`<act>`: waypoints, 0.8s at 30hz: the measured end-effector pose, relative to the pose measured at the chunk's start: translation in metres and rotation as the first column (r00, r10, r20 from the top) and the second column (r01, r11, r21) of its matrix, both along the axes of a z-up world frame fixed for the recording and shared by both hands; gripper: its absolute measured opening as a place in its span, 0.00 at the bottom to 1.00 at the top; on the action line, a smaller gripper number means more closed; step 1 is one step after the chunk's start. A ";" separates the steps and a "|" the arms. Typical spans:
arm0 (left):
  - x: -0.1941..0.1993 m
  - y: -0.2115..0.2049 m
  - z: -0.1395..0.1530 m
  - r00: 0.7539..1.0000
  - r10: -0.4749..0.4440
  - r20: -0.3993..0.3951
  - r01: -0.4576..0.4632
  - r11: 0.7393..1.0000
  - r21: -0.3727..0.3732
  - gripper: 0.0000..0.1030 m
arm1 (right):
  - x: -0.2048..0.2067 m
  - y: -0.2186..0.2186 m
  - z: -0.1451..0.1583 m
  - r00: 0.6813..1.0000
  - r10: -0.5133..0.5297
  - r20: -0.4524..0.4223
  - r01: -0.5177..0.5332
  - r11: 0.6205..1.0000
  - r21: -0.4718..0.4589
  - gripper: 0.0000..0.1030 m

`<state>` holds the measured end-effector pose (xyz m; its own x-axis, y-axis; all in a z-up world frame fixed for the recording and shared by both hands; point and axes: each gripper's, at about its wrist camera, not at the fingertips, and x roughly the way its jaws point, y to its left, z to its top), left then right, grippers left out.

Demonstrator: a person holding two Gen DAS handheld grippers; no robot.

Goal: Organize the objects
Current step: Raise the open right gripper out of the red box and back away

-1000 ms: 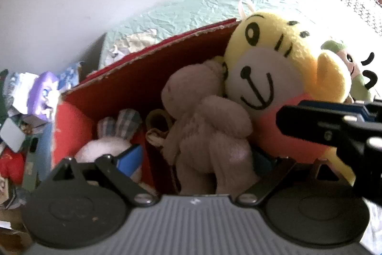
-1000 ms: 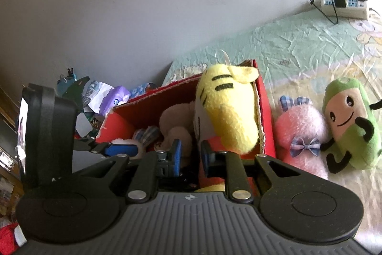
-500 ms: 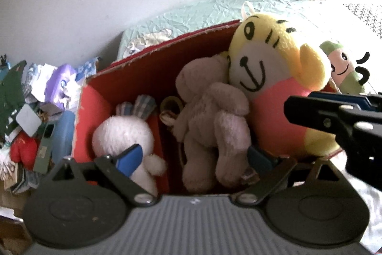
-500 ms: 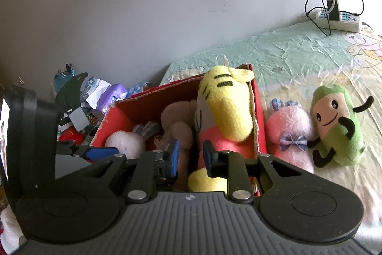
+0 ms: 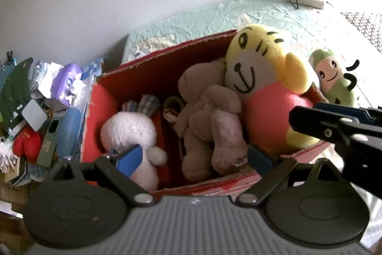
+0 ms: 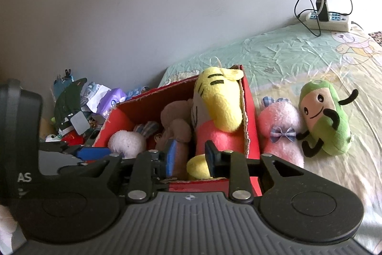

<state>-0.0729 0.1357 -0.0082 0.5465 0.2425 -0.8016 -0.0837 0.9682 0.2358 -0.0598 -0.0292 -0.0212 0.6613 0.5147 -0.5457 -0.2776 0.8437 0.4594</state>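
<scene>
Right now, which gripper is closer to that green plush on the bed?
Right. The right gripper hovers over the box's right end, nearer the green plush; the left gripper sits farther left.

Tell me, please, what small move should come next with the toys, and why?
Probably swing the right gripper, which holds nothing, toward the pink plush. It and the green plush lie on the bed outside the red box, which already holds three toys; the pink one lies nearest.

Fuzzy cloth toys [image 5: 210, 116] in a rough-edged red cardboard box [image 5: 152, 63]; crinkled, faintly shiny bed sheet [image 6: 286, 56].
</scene>
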 end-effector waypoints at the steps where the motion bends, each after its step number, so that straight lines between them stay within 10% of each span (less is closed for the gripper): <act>1: -0.002 -0.002 0.001 1.000 -0.001 0.003 0.001 1.000 0.007 0.93 | -0.001 -0.001 0.000 1.000 -0.004 0.000 0.004 1.000 0.003 0.31; 24: -0.022 -0.014 0.002 0.999 0.038 -0.023 -0.039 0.998 -0.041 0.93 | -0.012 -0.014 0.003 1.000 0.001 0.000 -0.001 1.000 0.008 0.31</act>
